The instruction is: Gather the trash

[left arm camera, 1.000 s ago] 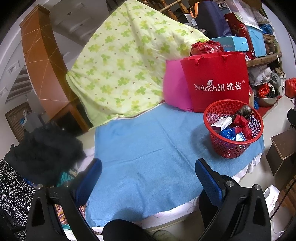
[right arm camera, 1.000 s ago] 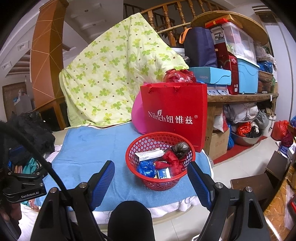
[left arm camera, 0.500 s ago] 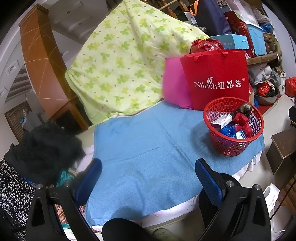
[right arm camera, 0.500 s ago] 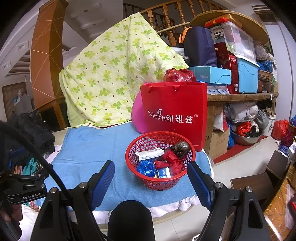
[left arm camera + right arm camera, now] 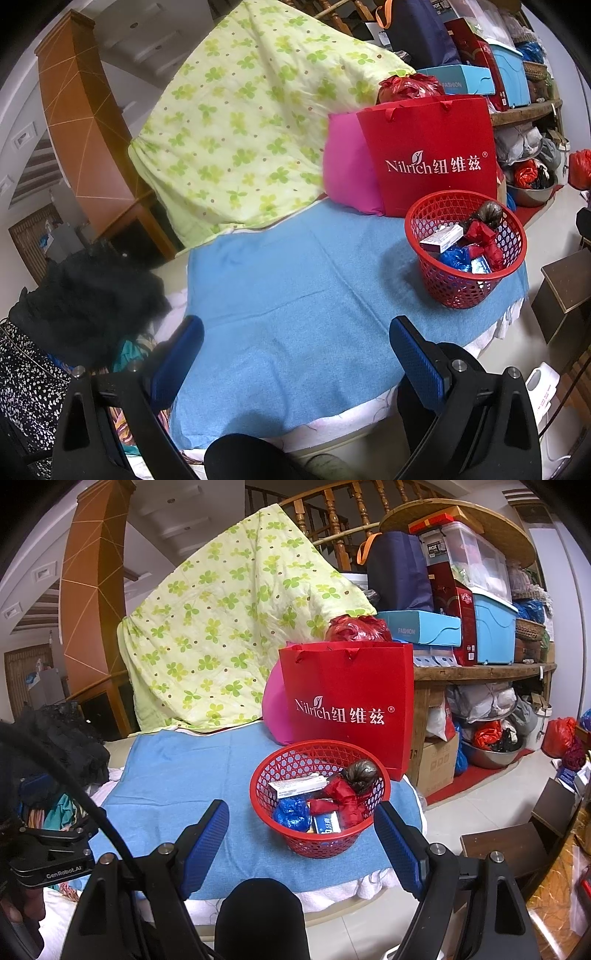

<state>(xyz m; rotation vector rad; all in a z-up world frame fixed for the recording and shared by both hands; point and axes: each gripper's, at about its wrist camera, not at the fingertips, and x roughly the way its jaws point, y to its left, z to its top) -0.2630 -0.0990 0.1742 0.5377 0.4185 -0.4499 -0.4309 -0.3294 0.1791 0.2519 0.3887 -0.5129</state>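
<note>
Trash in one red basket (image 5: 319, 843) on blue cloth (image 5: 295, 295): one white box (image 5: 297, 785), one blue wrapper (image 5: 293, 812), one red wrapper (image 5: 341, 801). Left gripper (image 5: 295, 354) and right gripper (image 5: 301, 834) both spread apart, empty.

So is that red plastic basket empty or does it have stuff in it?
Partly filled. The red plastic mesh basket stands upright on the blue cloth, holding wrappers and a small white box.

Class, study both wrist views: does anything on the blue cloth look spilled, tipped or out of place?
Nothing stands out. The red basket stands upright on the blue cloth with the trash inside it, and no loose piece shows on the cloth.
</note>
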